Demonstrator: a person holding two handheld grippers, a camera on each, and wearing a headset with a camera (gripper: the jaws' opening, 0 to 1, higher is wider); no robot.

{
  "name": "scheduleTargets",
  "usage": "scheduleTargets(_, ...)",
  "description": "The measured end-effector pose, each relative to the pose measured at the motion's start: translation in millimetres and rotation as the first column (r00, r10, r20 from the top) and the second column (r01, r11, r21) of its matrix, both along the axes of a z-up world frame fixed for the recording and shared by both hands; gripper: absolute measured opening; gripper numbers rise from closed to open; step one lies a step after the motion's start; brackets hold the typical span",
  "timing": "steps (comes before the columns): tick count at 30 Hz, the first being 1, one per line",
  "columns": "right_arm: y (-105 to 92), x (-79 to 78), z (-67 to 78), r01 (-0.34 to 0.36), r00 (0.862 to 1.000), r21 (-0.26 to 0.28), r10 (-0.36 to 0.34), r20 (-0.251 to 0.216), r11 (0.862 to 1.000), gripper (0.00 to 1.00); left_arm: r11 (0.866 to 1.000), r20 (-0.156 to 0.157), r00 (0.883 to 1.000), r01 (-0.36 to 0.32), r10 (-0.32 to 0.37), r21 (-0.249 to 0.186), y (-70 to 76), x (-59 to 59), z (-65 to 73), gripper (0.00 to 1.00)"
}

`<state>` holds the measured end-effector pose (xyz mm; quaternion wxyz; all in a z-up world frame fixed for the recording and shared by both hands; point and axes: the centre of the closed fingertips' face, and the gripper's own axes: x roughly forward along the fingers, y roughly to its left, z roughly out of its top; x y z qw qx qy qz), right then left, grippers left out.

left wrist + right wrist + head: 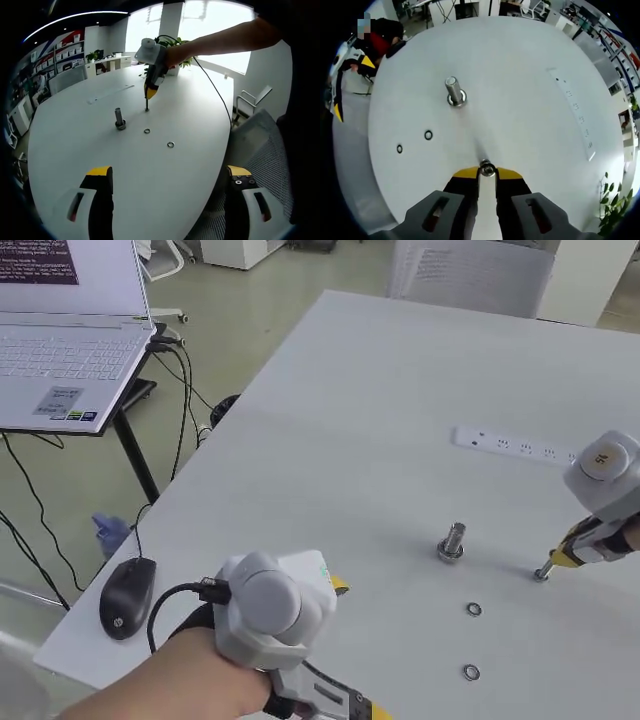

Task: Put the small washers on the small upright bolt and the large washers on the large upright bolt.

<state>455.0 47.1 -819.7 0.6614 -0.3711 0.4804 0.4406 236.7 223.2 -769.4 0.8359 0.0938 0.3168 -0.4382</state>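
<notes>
Table (350, 420): white, carrying all the task parts; the head view is looking down on it from the L corner.
L gripper (168, 171): hovering low over the near table edge, a hand (190, 680) wrapping its grip. Jaws are standing wide apart w/ nothing between them.
R gripper (487, 172): reaching in from the R side of the head view, tips pointing down at the small bolt. Jaws are sitting close together w/ a narrow gap, yellow tips flanking the bolt top. Can't tell whether they are pinching anything.
Small bolt (541, 573): standing upright on the table, R of the large bolt and apart from it. In the R gripper view its top is showing as a ring shape right at the jaw tips; can't tell if that is a washer or the bolt's own head.
Large bolt (452, 540): standing upright near table centre, w/ a wider ring-shaped base touching the table.
Loose washers: two are lying flat on the table, near side of both bolts. One (473, 609) is sitting closer to the bolts, the other (471, 672) closer to the near edge. They are apart from each other and from both grippers.
Power strip (510, 447): white, lying flat beyond the bolts.
Mouse (127, 597): black, resting at the L table corner, cable trailing off.
Laptop (60, 350): open on a separate stand L of the table, screen lit.
</notes>
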Motion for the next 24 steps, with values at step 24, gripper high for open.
scheduleTargets(24,2.6,-5.2,-29.4,-0.056,0.998,-0.051,0.055,-0.021,0.997,0.13,1.000,-0.021,1.000,-0.009,0.009,0.005,8.8,0.1,-5.5,0.91)
